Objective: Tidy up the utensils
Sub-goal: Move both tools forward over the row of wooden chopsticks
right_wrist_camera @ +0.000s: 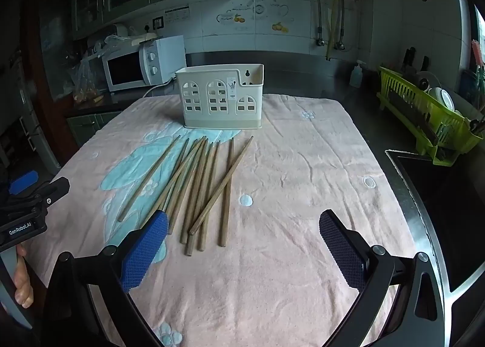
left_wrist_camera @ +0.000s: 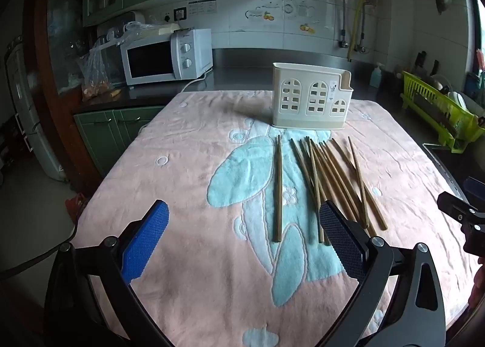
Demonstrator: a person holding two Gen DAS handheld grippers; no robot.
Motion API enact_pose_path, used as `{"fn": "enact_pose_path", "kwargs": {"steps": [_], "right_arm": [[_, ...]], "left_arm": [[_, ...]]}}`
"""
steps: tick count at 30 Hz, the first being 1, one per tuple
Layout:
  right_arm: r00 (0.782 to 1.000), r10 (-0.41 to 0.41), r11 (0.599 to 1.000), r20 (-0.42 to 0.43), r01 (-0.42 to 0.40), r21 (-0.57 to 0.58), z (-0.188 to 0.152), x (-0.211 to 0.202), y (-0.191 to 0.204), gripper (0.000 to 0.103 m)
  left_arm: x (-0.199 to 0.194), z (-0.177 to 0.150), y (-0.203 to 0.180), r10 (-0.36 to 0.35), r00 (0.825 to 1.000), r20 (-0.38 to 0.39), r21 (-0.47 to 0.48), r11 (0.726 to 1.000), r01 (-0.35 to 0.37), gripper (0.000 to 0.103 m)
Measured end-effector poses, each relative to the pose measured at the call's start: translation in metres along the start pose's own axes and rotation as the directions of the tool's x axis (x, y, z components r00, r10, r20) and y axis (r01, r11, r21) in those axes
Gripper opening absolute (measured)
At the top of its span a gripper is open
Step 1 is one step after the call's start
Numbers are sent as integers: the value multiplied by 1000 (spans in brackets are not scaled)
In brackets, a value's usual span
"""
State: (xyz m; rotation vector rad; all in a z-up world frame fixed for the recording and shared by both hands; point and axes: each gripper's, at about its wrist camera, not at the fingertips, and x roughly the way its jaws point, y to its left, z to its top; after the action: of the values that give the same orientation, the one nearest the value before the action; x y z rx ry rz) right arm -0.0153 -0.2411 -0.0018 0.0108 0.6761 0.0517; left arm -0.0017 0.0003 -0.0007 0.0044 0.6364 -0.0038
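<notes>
— Jaws?
— We've got both the left gripper (left_wrist_camera: 244,227) and right gripper (right_wrist_camera: 243,236) spread wide, holding nothing.
— Chopsticks?
— The wooden chopsticks (right_wrist_camera: 197,189) lie loose on the pink towel (right_wrist_camera: 303,195), near the cream utensil holder (right_wrist_camera: 221,97).

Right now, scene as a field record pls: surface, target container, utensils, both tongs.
surface: pink towel with blue pattern, spread over the counter
container: cream utensil holder, upright at the towel's far side, nothing visible inside
utensils: wooden chopsticks, loose overlapping pile lying in front of the holder
outlier: single chopstick lying apart from the pile
left tongs: open, holding nothing
right tongs: open, holding nothing
progress: no chopsticks in the holder yet
</notes>
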Motion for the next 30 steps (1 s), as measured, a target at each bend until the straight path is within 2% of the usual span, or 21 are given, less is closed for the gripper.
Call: {"fn": "enact_pose_path", "kwargs": {"steps": [30], "right_arm": [[1000, 16, 1000, 7, -16, -8, 2, -3, 6, 97]], "left_arm": [[-1, 1, 6, 6, 1000, 8, -8, 1000, -6, 98]]}}
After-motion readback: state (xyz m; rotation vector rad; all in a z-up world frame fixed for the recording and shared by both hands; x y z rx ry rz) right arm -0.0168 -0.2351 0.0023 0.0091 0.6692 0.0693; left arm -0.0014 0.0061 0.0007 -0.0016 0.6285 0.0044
